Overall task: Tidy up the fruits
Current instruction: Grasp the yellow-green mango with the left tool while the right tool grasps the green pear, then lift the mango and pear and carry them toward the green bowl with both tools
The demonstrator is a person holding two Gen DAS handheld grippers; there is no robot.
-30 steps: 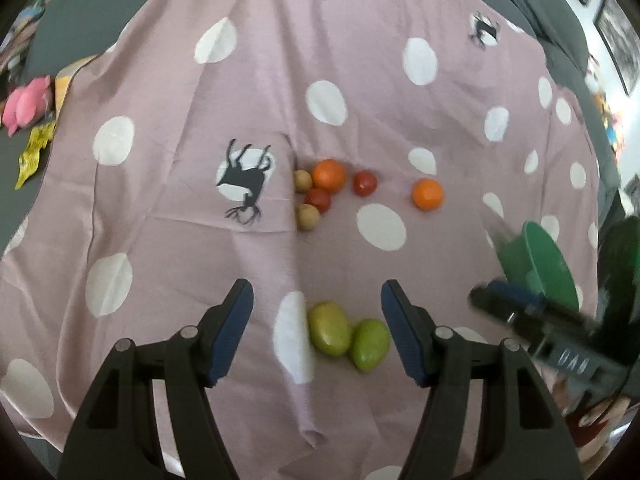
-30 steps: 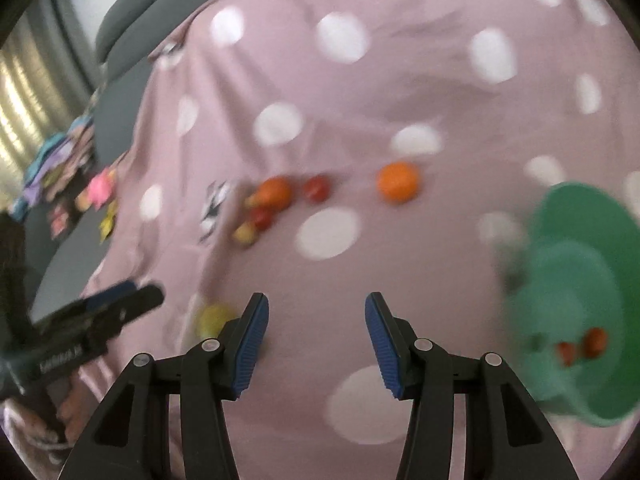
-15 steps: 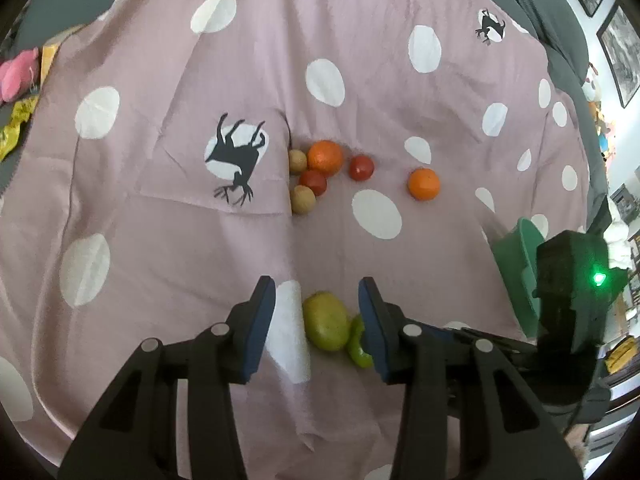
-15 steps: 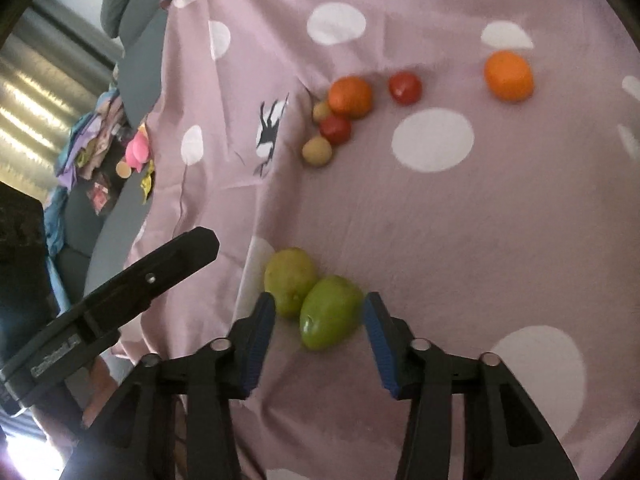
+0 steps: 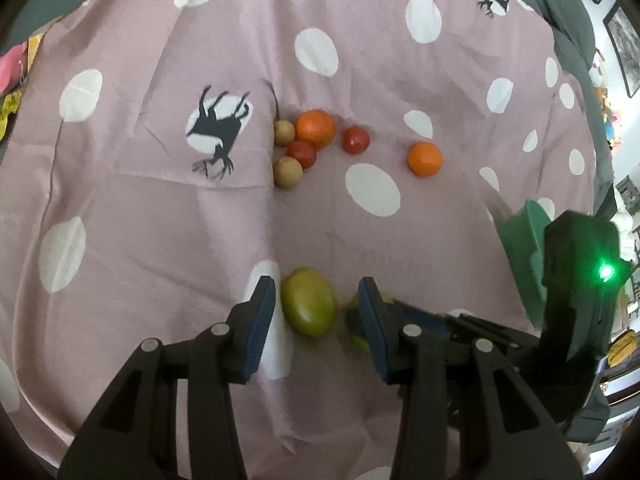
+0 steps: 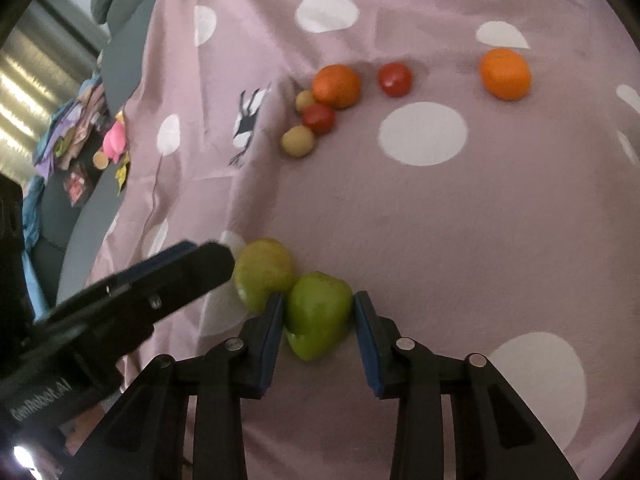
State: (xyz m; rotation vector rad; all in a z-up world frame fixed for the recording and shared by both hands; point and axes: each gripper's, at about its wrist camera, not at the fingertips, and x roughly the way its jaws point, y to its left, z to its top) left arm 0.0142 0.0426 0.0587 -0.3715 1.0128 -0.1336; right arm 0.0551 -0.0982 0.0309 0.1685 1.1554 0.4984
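Two green mangoes lie side by side on the pink dotted cloth. My left gripper (image 5: 316,308) is open around the yellow-green mango (image 5: 308,301), with a gap to the right finger. My right gripper (image 6: 318,314) is shut on the greener mango (image 6: 318,316), both pads touching its sides; that mango is mostly hidden behind my left finger in the left wrist view. The yellow-green mango (image 6: 262,272) lies just left of it. Further away lie two oranges (image 5: 316,128) (image 5: 425,159), two red tomatoes (image 5: 356,140) (image 5: 301,153) and two small tan fruits (image 5: 287,172) (image 5: 284,133).
A green bowl (image 5: 520,240) stands at the right edge of the cloth, partly hidden by the right gripper's body. The cloth (image 5: 160,220) covers a bed or sofa; grey cushions, a pink toy (image 6: 114,140) and clutter lie beyond its left edge.
Both grippers have come down to the two mangoes. The right gripper has closed on the greener mango. The left gripper has narrowed around the yellow-green one.
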